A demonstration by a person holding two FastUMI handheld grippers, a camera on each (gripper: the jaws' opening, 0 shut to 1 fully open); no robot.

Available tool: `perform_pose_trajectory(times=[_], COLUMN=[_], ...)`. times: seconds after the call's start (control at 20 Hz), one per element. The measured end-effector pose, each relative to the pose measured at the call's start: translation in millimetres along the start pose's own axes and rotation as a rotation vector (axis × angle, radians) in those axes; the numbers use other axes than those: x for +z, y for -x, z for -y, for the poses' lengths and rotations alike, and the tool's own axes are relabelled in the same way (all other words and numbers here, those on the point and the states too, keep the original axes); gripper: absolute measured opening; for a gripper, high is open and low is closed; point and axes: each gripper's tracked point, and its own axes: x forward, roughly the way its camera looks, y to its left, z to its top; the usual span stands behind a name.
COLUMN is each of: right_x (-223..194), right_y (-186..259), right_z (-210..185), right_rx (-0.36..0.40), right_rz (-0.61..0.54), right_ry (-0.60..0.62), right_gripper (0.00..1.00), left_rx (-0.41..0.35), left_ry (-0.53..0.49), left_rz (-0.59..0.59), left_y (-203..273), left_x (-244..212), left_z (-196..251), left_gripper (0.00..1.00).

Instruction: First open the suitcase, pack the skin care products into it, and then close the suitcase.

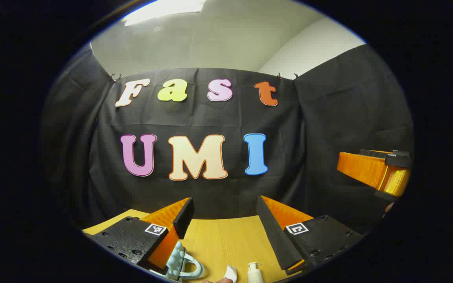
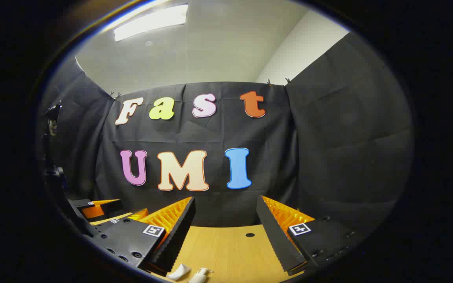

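Currently, the left claw (image 1: 224, 220) is held apart above the wooden tabletop (image 1: 226, 239); a pale blue suitcase (image 1: 183, 265) is seen just beneath its left finger, with a white pump bottle (image 1: 255, 272) and a white tube (image 1: 231, 272) nearby. The right claw (image 2: 225, 220) is likewise held apart, the pump bottle and tube lying below it.

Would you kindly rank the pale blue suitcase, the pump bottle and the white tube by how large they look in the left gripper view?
1. Pale blue suitcase, largest, though partly hidden behind a gripper finger.
2. Pump bottle and white tube: both cut off at the view's lower edge, too alike to rank.
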Motion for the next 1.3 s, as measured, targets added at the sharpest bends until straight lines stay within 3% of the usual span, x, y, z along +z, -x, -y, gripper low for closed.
perform_pose_trajectory(times=[0.5, 0.75, 1.0, 1.3], right_x=[-10.5, -21.5, -35.5, -67.7], right_y=[0.3, 0.5, -8.2, -18.1], right_z=[29.8, 38.0, 35.3, 5.1], right_rx=[0.006, 0.016, -0.007, -0.006], right_rz=[-0.013, -0.003, -0.028, -0.103], right_ry=[-0.026, -0.006, -0.037, 0.014], right_gripper=[0.98, 0.98, 0.98, 0.98], left_rx=[0.016, 0.106, 0.086, 0.069], left_ry=[0.011, -0.013, -0.001, 0.031], left_rz=[0.029, 0.039, -0.097, -0.403], left_y=[1.4, 3.5, 7.2, 11.3], left_x=[5.8, 4.5, -50.8, -169.1], left_z=[19.7, 2.1, -10.4, -36.5], left_gripper=[0.94, 0.95, 0.95, 0.96])
